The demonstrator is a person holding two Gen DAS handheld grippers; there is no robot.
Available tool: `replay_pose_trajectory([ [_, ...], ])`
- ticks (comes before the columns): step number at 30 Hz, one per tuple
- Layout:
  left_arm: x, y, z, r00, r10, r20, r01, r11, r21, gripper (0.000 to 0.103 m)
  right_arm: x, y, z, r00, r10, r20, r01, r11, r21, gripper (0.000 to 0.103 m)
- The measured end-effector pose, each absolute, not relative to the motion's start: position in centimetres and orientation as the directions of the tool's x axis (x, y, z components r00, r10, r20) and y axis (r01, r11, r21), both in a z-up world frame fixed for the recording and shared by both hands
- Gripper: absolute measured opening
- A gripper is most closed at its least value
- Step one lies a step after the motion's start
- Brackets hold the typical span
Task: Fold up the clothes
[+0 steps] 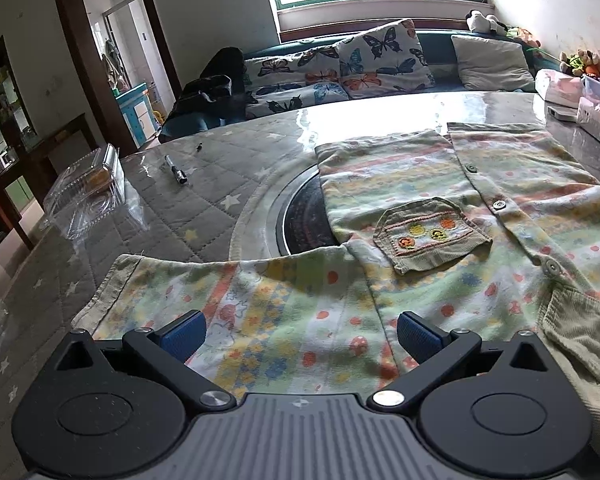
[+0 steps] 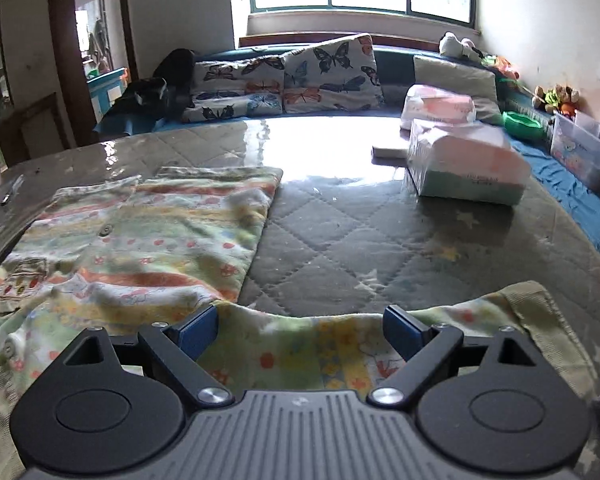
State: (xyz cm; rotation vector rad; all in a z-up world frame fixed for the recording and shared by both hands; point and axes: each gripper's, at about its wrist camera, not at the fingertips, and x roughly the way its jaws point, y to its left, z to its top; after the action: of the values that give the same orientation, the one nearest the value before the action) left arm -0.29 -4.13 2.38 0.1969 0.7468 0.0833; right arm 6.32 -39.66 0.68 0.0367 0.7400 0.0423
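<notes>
A small pastel patterned shirt (image 1: 440,184) with snap buttons and a corduroy pocket (image 1: 428,232) lies spread flat on the quilted table. Its left sleeve (image 1: 260,304) stretches out under my left gripper (image 1: 300,334), which hovers open above the cloth with nothing between its blue pads. In the right wrist view the shirt body (image 2: 148,232) lies to the left and the right sleeve (image 2: 340,344) runs under my right gripper (image 2: 300,330), also open and holding nothing.
A clear plastic food box (image 1: 84,196) and a pen (image 1: 176,170) lie on the table's left side. Tissue packs (image 2: 464,164) stand at the right. A round inset hotplate (image 1: 304,216) shows beside the shirt. A sofa with butterfly cushions (image 1: 360,64) runs behind the table.
</notes>
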Motion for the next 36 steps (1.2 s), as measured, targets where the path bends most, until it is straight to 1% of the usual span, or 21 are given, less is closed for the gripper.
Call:
replay_pose_trajectory([
  [7, -0.4, -3.7, 2.1, 0.724, 0.152, -0.673, -0.013, 0.978, 0.207, 0.103, 5.7, -40.9, 0.4, 0.736, 0.012, -0.677, 0.008, 1.0, 0.026, 0.092],
  [15, -0.2, -3.9, 2.2, 0.727, 0.145, -0.672, -0.009, 0.979, 0.202, 0.103, 4.2, -45.7, 0.0, 0.715, -0.106, -0.691, 0.148, 0.989, 0.002, 0.092],
  [19, -0.1, -4.1, 2.2, 0.728, 0.143, -0.67, -0.007, 0.979, 0.202, 0.103, 3.3, -48.1, 0.3, 0.712, -0.152, -0.685, 0.208, 0.978, -0.001, 0.087],
  [27, -0.1, -4.3, 2.3, 0.726, 0.146, -0.672, -0.005, 0.979, 0.206, 0.103, 1.4, -51.8, 0.7, 0.705, -0.236, -0.669, 0.312, 0.95, -0.007, 0.086],
  [31, 0.0, -4.5, 2.3, 0.726, 0.144, -0.672, -0.003, 0.978, 0.207, 0.103, 0.9, -52.6, 0.3, 0.695, -0.235, -0.679, 0.324, 0.946, 0.005, 0.078],
  [34, 0.0, -4.6, 2.1, 0.722, 0.149, -0.675, -0.003, 0.977, 0.211, 0.103, 0.7, -52.8, 0.0, 0.694, -0.227, -0.683, 0.324, 0.946, 0.016, 0.067],
  [36, 0.0, -4.6, 2.1, 0.722, 0.15, -0.676, -0.003, 0.977, 0.213, 0.103, 0.7, -52.8, 0.0, 0.699, -0.224, -0.68, 0.325, 0.945, 0.023, 0.062],
])
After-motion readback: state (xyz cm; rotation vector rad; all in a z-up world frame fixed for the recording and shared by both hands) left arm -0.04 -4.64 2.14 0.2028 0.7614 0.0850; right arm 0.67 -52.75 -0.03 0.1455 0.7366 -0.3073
